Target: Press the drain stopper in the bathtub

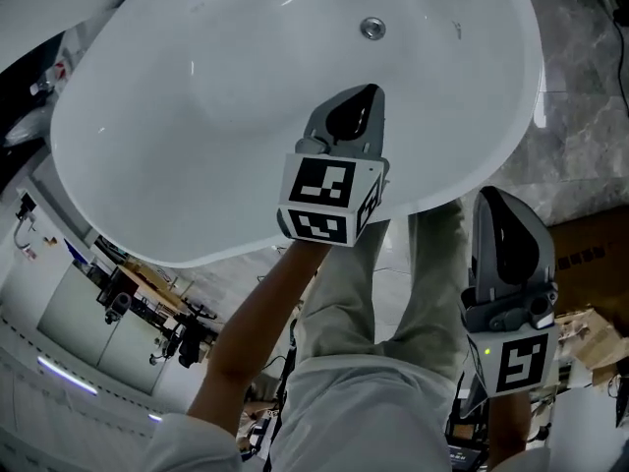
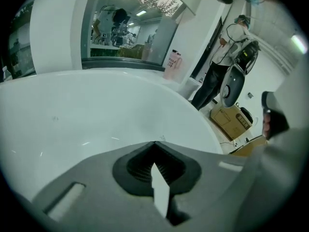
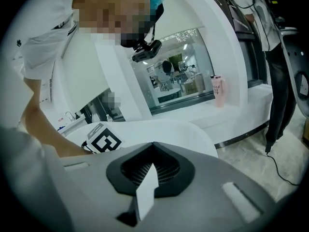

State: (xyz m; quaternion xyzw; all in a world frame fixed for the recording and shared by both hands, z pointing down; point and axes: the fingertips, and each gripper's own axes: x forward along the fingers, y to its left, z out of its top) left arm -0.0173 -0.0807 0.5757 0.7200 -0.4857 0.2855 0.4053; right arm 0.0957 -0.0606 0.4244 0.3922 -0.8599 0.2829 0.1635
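Note:
The white bathtub (image 1: 197, 106) fills the upper head view, with its round metal drain stopper (image 1: 371, 28) on the tub floor at the far side. My left gripper (image 1: 368, 90) hangs inside the tub's near rim, jaws shut and empty, pointing toward the stopper but well short of it. In the left gripper view the left gripper (image 2: 154, 144) faces only the smooth tub wall (image 2: 96, 115); the stopper is out of that view. My right gripper (image 1: 488, 195) is shut and empty outside the tub at the lower right. The right gripper (image 3: 153, 144) looks over the tub rim (image 3: 183, 129).
Grey marble floor (image 1: 580, 116) lies right of the tub, with a cardboard box (image 1: 590, 259) beside my right gripper. The holder's legs (image 1: 393, 293) stand against the tub's near edge. A pink bottle (image 3: 218, 91) sits on a ledge. Another person (image 2: 217, 66) stands beyond the tub.

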